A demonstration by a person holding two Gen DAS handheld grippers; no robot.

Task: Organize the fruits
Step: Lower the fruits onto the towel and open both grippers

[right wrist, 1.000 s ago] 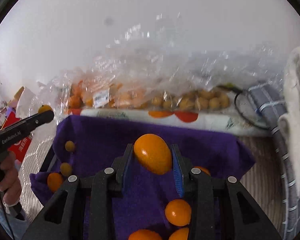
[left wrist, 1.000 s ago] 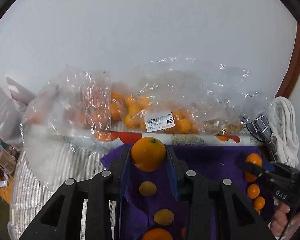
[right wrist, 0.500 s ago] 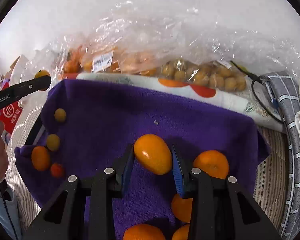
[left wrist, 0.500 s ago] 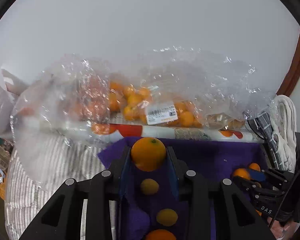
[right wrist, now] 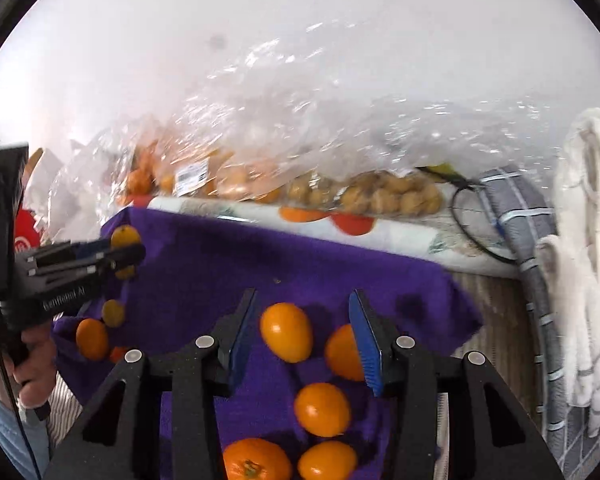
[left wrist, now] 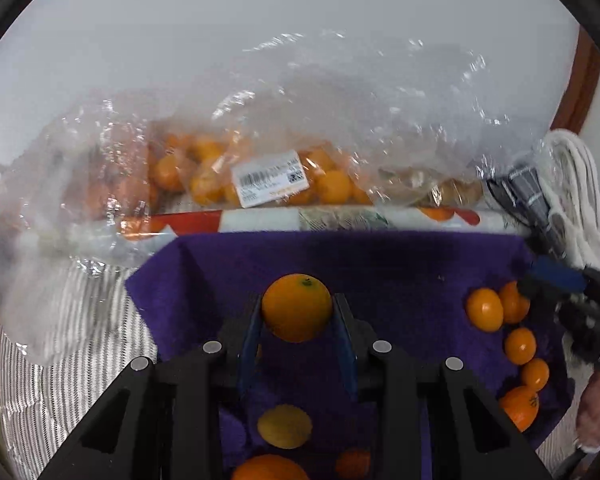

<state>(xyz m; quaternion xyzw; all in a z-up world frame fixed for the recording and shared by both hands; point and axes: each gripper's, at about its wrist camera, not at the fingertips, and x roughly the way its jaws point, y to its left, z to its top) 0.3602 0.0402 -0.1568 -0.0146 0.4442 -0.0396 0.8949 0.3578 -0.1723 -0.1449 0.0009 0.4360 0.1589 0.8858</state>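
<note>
My left gripper [left wrist: 297,320] pinched a round orange [left wrist: 296,307] between its blue pads, held above the purple cloth [left wrist: 400,264]. My right gripper [right wrist: 304,340] stood spread wide, and an oval orange fruit [right wrist: 286,332] lay on the cloth between its fingers, touching neither pad. More oranges [right wrist: 322,409] lay close together just below it. A smaller group of fruit [right wrist: 93,338] sat at the cloth's left side. Behind the cloth I saw a clear plastic bag [left wrist: 268,176] of small oranges with a barcode label [left wrist: 270,179].
</note>
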